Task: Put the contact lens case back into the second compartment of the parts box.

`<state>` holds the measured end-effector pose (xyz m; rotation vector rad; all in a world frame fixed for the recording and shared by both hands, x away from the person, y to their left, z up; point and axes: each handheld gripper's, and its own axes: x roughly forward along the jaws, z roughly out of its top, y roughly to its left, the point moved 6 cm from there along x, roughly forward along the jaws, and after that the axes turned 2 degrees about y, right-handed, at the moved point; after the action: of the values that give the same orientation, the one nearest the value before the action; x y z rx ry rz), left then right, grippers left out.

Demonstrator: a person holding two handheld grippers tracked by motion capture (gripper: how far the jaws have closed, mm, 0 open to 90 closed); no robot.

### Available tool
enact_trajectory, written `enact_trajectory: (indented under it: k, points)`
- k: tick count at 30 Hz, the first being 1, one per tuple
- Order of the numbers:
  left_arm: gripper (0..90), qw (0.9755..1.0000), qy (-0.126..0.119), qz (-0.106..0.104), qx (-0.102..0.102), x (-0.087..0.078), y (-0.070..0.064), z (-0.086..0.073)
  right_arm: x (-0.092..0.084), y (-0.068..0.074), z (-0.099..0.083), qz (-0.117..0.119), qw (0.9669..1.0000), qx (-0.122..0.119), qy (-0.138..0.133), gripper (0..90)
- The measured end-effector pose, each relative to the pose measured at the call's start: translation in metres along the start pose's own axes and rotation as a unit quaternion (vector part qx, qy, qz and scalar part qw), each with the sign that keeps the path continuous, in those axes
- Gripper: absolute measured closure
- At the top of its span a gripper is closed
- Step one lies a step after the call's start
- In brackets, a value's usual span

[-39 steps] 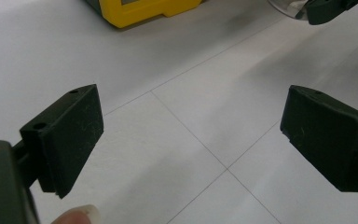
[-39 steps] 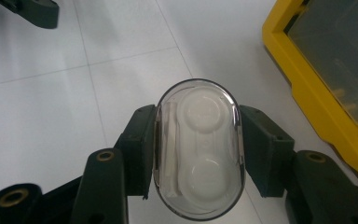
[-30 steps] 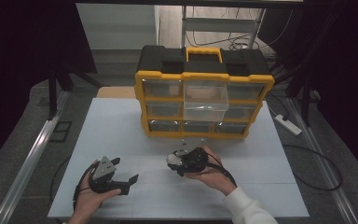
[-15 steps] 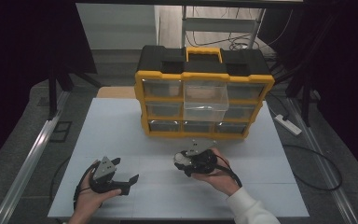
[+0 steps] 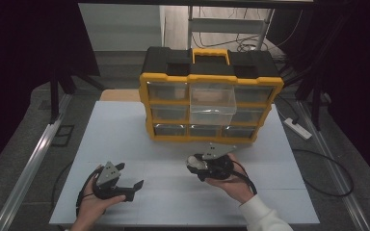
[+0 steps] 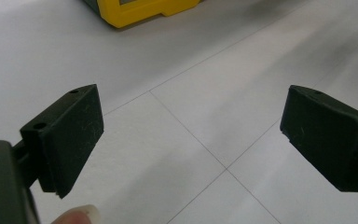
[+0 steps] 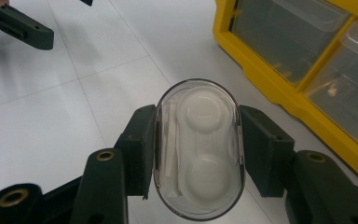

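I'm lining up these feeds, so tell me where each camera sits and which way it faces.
High view: above the person's side, facing forward and down on the table; both hands and claws show.
Left gripper view: on the left claw, facing the tabletop; its two open jaws show.
Right gripper view: on the right claw, facing the clear case it grips.
Shared: the yellow drawer cabinet appears in all three.

A white table (image 5: 125, 139) carries the scene — its top is divided by thin seams into large panels. Toward its far edge stands a yellow-and-black drawer organizer (image 5: 211, 96), upright, its clear drawers facing the person — the middle drawer of the top row is pulled out over the tabletop.
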<state>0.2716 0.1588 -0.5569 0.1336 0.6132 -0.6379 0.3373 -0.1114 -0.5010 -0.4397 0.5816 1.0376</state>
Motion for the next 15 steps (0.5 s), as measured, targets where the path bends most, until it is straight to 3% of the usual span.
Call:
enact_trajectory:
  k: [15]
  points:
    - [6.8, 1.0000, 0.000, 0.000, 0.000, 0.000, 0.000, 0.000, -0.019, -0.009, -0.010, -0.016, 0.9995, 0.019, -0.018, 49.1]
